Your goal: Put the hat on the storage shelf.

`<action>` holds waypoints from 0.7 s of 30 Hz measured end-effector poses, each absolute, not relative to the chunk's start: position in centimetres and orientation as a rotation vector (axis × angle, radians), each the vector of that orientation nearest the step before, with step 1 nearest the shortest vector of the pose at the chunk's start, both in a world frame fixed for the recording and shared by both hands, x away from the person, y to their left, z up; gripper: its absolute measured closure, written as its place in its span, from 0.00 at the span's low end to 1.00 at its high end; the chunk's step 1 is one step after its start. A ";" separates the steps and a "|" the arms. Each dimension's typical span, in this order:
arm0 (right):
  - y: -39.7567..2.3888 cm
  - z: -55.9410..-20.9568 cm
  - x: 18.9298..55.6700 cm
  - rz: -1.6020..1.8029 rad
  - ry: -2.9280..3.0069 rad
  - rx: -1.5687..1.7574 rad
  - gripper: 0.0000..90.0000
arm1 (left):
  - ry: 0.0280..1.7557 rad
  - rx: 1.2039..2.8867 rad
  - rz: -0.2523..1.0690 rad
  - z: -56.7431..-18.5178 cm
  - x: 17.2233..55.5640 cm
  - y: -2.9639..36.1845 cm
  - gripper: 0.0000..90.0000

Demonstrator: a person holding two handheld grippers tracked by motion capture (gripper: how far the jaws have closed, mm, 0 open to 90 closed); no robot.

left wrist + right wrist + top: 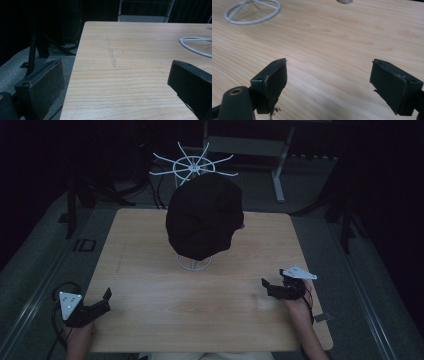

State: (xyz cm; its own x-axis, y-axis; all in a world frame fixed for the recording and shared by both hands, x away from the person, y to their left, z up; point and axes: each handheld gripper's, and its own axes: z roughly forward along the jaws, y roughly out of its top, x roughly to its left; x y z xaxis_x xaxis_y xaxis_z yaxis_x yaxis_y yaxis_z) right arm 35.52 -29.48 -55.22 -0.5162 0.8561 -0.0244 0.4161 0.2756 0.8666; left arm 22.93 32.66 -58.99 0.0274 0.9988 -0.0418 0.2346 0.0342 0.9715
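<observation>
Black fabric hat (204, 215) sits on white wire stand (194, 263), worktop (150, 295) centre-far, roughly 12 o'clock from person. Right gripper (270, 287) jaws apart, empty, hat at its 11 o'clock. Left gripper (102, 301) jaws apart, empty, at near-left edge, hat at its 1 o'clock. Right gripper looks nearer. Second white spoked wire rack (192, 166) stands beyond worktop.
</observation>
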 end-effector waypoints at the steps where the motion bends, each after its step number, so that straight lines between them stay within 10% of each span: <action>1: -30.2 -55.5 35.3 1.155 2.046 1.147 0.16 | 1.373 1.366 1.036 -59.0 22.9 32.7 0.02; 21: -35.7 -56.5 33.9 1.074 1.908 1.319 0.16 | 1.375 1.363 1.033 -59.0 22.9 32.7 0.02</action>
